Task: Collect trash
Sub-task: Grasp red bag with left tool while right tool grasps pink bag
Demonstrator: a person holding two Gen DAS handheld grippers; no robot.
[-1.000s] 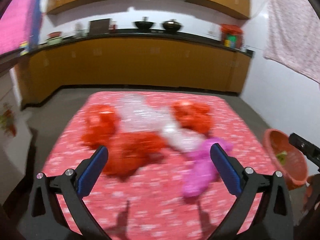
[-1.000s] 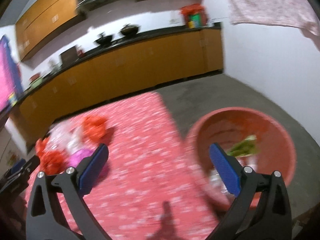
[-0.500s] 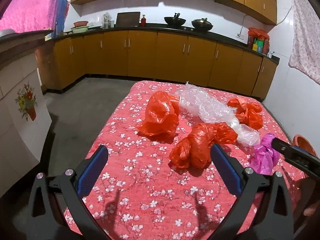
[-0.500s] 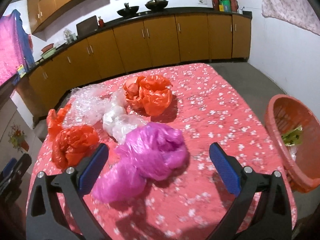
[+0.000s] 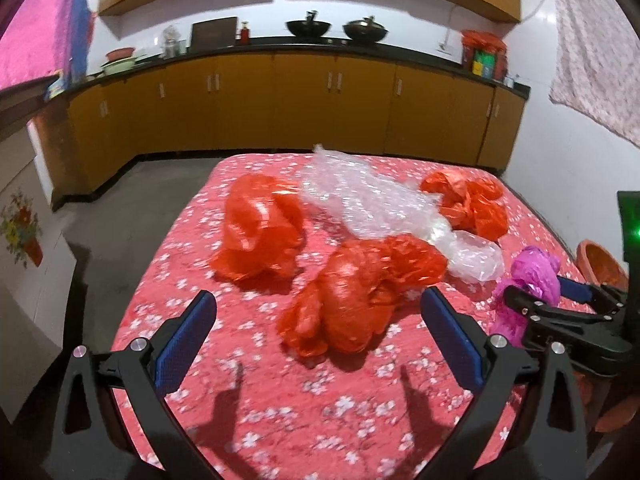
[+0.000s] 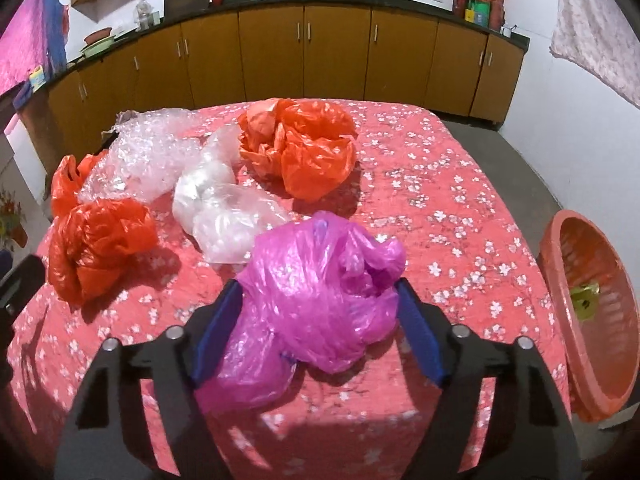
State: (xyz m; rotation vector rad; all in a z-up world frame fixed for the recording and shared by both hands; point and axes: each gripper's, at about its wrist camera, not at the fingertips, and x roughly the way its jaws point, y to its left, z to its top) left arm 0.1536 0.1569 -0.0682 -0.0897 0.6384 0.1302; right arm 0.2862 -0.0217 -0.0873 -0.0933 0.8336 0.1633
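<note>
Closing the right gripper (image 6: 318, 320) around the crumpled pink bag (image 6: 320, 292), low in the centre of the right wrist view; blue fingers (image 6: 218, 330) flanking the plastic on both sides, edges already brushing it, not yet squeezing it flat. Probably picking this bag first as the piece lying nearest the orange basket (image 6: 592, 312) at the right edge of the frame, standing beside the counter (image 6: 440, 208) with a scrap already inside.

Hovering the left gripper (image 5: 318, 344) at the bottom of the left wrist view, fingers (image 5: 186, 344) spread wide and holding nothing, lined up on the nearest red bag (image 5: 360, 292) in the middle of the frame, seemingly readying a second pick.

Leaving the rest scattered over the flowered cloth: another red bag (image 5: 260, 228) left of centre, an orange bag (image 5: 468, 204) at upper right, bubble wrap (image 5: 360, 196) and a clear bag (image 5: 472, 256) strung between them.
</note>
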